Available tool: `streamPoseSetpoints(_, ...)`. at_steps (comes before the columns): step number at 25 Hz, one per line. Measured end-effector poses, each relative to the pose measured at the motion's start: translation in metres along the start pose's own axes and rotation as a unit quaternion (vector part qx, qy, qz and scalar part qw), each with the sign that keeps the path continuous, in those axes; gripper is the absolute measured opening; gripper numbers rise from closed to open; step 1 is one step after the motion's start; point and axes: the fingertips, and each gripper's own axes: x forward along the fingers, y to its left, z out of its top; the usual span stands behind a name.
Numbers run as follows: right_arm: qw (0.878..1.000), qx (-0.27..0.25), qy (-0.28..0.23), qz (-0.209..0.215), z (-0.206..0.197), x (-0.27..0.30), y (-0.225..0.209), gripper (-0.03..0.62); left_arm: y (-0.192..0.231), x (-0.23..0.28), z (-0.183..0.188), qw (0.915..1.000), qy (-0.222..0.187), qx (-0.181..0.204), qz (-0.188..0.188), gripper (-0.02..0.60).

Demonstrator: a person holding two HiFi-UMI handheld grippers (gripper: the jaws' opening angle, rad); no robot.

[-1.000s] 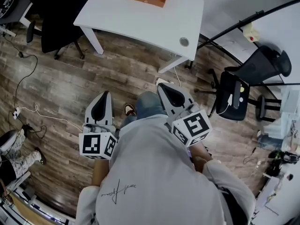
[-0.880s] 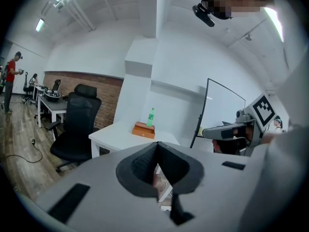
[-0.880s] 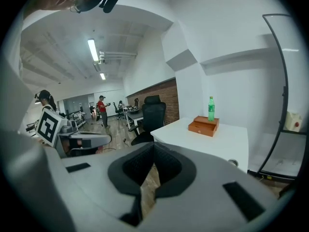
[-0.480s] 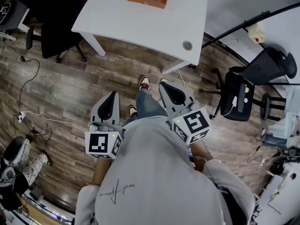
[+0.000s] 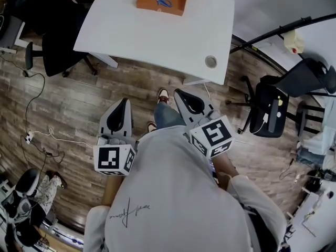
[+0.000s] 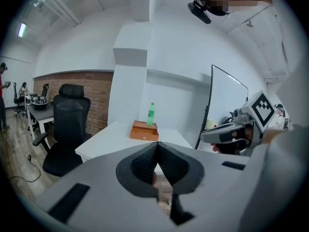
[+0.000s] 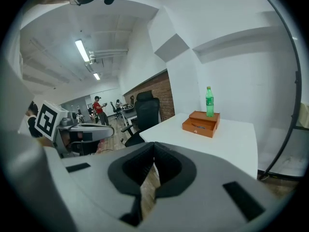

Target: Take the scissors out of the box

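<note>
1. At 8 o'clock in the head view, left gripper (image 5: 122, 102): jaws pressed together, nothing between them, nose aimed toward 12.
2. Just right of centre, right gripper (image 5: 178, 93): likewise closed and empty, nose tipped toward 11.
3. From both tools, look up to 12 o'clock for the orange wooden box (image 5: 157, 9), open-topped, on the far part of the white table (image 5: 157, 41). Well apart from either tip, with bare plank floor between.
4. Inside that box, scissors (image 5: 159, 1): small, lying flat, blue handles and pale blades. Long axis roughly 10 to 4, handles apparently at the 4 o'clock end.
5. Judged slightly nearer: the right gripper, with the box at about 11 from it and about 1 from the left one.
6. In both gripper views, a green bottle (image 6: 151, 114) upright just behind the box; scissors hardly legible there.
7. Before any grasp, need to close the gap to the table and part the jaws across the scissors' long axis.
</note>
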Motion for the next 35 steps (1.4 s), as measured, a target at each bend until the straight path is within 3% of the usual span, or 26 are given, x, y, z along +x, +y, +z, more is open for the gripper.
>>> streamPoseSetpoints(13, 1.0, 0.016, 0.0, 0.005, 0.037, 0.052, -0.088, 0.009, 0.002, 0.107, 0.039, 1.0, 0.004, -0.004, -0.002, 0.008)
streamPoseSetpoints(19, 1.0, 0.01, 0.001, -0.002, 0.039, 0.061, -0.128, 0.009, -0.004, 0.138, 0.038, 0.9999, 0.01, -0.01, 0.002, 0.008)
streamPoseSetpoints(30, 0.999, -0.001, 0.032, -0.02, 0.035, 0.08, -0.149, 0.009, 0.006, 0.174, 0.048, 0.9997, 0.015, -0.014, -0.016, 0.008)
streamPoseSetpoints(35, 0.998, -0.032, 0.051, -0.034, 0.039, 0.095, -0.157, 0.009, 0.018, 0.198, 0.06, 0.9984, 0.017, -0.014, -0.052, 0.008)
